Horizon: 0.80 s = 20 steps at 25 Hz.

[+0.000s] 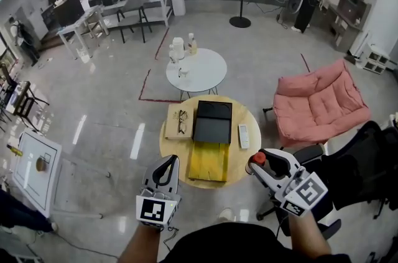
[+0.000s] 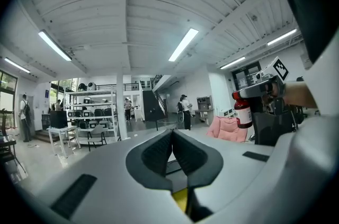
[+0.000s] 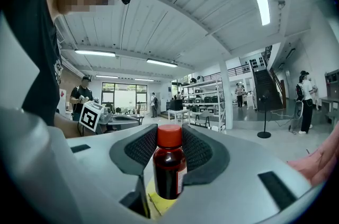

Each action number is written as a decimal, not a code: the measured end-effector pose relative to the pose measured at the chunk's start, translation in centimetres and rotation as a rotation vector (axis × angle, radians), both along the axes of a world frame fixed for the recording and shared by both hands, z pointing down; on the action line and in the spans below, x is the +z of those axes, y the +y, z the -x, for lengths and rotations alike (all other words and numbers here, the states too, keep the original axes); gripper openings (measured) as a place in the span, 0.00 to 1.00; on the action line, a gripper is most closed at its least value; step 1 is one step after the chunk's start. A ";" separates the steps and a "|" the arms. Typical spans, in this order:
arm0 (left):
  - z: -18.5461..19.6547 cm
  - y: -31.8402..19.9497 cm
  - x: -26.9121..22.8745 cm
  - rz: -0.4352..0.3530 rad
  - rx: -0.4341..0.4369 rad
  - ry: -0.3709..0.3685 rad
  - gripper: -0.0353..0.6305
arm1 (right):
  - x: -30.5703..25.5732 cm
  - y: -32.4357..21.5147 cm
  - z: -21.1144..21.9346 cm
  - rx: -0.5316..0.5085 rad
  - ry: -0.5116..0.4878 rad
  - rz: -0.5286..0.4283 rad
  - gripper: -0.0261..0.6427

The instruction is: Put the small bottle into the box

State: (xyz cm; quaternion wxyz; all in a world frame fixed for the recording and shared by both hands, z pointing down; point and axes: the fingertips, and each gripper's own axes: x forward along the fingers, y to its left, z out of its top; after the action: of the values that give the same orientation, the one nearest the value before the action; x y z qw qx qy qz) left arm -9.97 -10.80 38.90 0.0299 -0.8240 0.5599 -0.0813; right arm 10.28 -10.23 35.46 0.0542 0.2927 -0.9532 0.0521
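While the small bottle (image 3: 169,164) is already picked up, it has not reached the box, so I judge the task to be roughly half done. The right tongs (image 3: 169,139) are clamped on it, one ribbed pad on each side just below the red cap, and the bottle stands upright between them.

From the head view, these tongs hold it in the air about over the near right rim of the round wooden surface (image 1: 173,153), apart from everything lying there. The left tongs (image 2: 172,146) are pressed together with nothing between them, and they hover at the near left side.

On the surface the black box (image 1: 212,122) sits in the middle. It looks open, though I cannot be sure from this height. A yellow sheet (image 1: 208,162) lies just in front of it, a pair of glasses (image 1: 181,120) to its left and a remote (image 1: 243,135) to its right.

What is left, as I read it, is to carry the bottle forward and to the left until it is over the box. It must then be lowered inside and the right tongs opened.
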 end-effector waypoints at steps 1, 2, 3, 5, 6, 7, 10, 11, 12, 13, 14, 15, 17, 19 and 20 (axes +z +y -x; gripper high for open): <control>-0.1 -0.3 0.1 0.000 -0.009 -0.007 0.08 | 0.0 -0.4 -0.2 -0.007 -0.002 -0.001 0.28; -0.2 -0.6 0.1 -0.001 -0.018 -0.014 0.08 | 0.0 -0.7 -0.3 -0.014 -0.004 -0.001 0.28; -0.3 -0.9 0.1 -0.003 -0.025 -0.019 0.08 | 0.1 -1.0 -0.5 -0.021 -0.006 -0.001 0.28; -0.7 -1.6 -0.3 -0.010 -0.035 -0.019 0.08 | 0.1 -1.8 -0.8 -0.034 -0.009 -0.003 0.28; -1.0 -1.9 -0.6 -0.015 -0.039 -0.014 0.08 | 0.1 -2.2 -1.0 -0.040 -0.011 -0.005 0.28; -1.3 -2.2 -0.8 -0.019 -0.042 -0.006 0.08 | 0.1 -2.7 -1.1 -0.045 -0.013 -0.006 0.28; -2.1 -2.6 -1.2 -0.024 -0.053 0.006 0.08 | 0.0 -3.8 -1.6 -0.062 -0.015 -0.009 0.28; -2.2 -2.7 -1.1 -0.022 -0.058 -0.002 0.08 | 0.0 -4.1 -1.8 -0.066 -0.016 -0.010 0.28; -2.2 -2.8 -1.0 -0.021 -0.064 -0.012 0.08 | 0.0 -4.3 -2.0 -0.069 -0.017 -0.012 0.28; -2.2 -2.8 -0.9 -0.019 -0.069 -0.015 0.08 | -0.1 -4.6 -2.2 -0.071 -0.017 -0.013 0.28; -2.3 -2.9 -0.9 -0.015 -0.072 -0.012 0.08 | -0.1 -4.8 -2.3 -0.073 -0.017 -0.012 0.28; -2.3 -2.9 -0.9 -0.012 -0.075 -0.009 0.08 | 0.0 -5.0 -2.3 -0.075 -0.019 -0.010 0.28; -2.2 -2.8 -0.8 -0.007 -0.080 -0.011 0.08 | 0.1 -5.2 -2.1 -0.082 -0.024 -0.003 0.28; -1.7 -2.6 -0.5 -0.001 -0.090 -0.015 0.08 | 0.5 -5.3 -1.6 -0.092 -0.023 0.004 0.28; -1.4 -2.5 -0.4 0.003 -0.096 -0.017 0.08 | 0.6 -5.4 -1.3 -0.097 -0.020 0.007 0.28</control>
State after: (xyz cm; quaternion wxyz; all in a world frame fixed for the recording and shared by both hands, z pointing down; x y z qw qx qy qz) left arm -8.60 -13.33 38.51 0.0294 -0.7957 0.5982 -0.0904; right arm 11.59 -15.65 36.08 0.0482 0.2453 -0.9666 0.0558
